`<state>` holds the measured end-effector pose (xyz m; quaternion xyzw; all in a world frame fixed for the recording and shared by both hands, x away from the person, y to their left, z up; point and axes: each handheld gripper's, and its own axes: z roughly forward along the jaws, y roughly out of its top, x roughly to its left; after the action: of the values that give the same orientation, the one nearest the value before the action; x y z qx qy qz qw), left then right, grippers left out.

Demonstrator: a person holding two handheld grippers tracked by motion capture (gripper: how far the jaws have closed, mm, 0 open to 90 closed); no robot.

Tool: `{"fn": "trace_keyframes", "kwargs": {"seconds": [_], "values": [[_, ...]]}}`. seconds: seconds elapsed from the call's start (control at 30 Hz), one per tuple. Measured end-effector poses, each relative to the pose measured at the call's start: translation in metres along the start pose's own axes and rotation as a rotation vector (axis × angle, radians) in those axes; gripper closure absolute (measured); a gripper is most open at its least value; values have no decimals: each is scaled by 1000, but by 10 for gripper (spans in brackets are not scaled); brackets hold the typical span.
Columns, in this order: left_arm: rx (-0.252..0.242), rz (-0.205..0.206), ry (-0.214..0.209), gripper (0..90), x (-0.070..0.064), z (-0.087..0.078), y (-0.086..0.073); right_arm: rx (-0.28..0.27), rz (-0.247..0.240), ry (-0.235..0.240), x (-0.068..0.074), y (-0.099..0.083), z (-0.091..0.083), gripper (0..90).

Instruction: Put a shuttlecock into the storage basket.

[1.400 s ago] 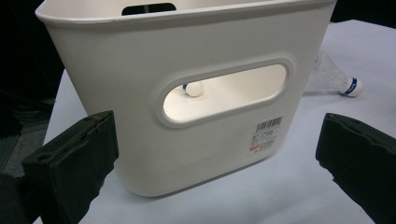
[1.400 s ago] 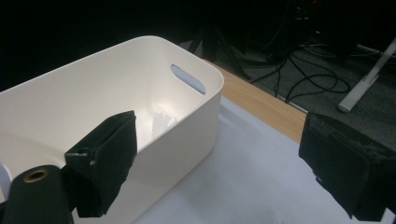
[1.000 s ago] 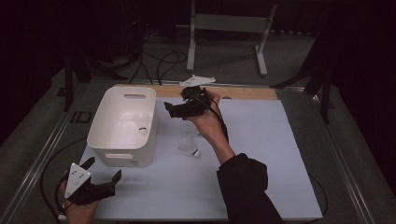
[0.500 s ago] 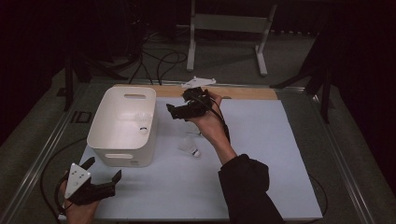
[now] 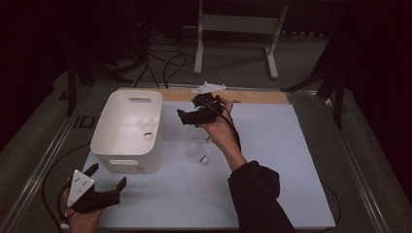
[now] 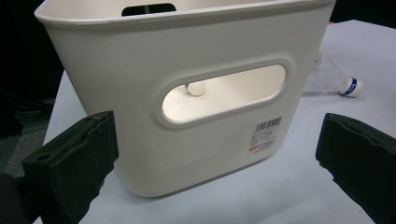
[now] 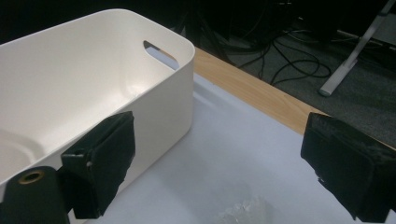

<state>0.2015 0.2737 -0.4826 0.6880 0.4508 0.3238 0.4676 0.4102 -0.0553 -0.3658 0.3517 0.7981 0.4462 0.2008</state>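
Left tool (image 5: 104, 187) sits low with jaws spread; right tool (image 5: 187, 118), raised mid-table, gapes wide, empty.

We see a smooth, faintly glossy plastic bin (image 6: 140, 70), matt foam-like pads (image 6: 74, 158), and perhaps a paper-covered table (image 5: 272, 160).

My bin (image 5: 127, 131) is plain white, with a black-striped barcode sticker (image 6: 264, 134) that has a red bit. At its 3 o'clock, the shuttlecock (image 5: 197, 154) is white with a blue band. Both grippers (image 5: 193, 116) (image 5: 105, 180) are black. The mat (image 5: 272, 160) is pale blue-white.
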Motion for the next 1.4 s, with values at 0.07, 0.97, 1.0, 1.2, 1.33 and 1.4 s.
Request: {"fn": "trace_keyframes", "kwargs": {"seconds": [0.07,0.97,1.0,1.2,1.33,1.4], "values": [[2,3,0,1,0,0,0,3,-4,0,-1,-1,1,98],[3,5,2,1,0,0,0,48,36,-7,-15,-23,20,85],[1,4,2,1,0,0,0,53,39,-11,-16,-24,21,85],[2,3,2,1,0,0,0,61,50,-23,-19,-29,24,81],[3,2,1,1,0,0,0,68,67,-33,-23,-33,26,80],[2,3,2,1,0,0,0,73,66,-34,-25,-35,27,80]]}}
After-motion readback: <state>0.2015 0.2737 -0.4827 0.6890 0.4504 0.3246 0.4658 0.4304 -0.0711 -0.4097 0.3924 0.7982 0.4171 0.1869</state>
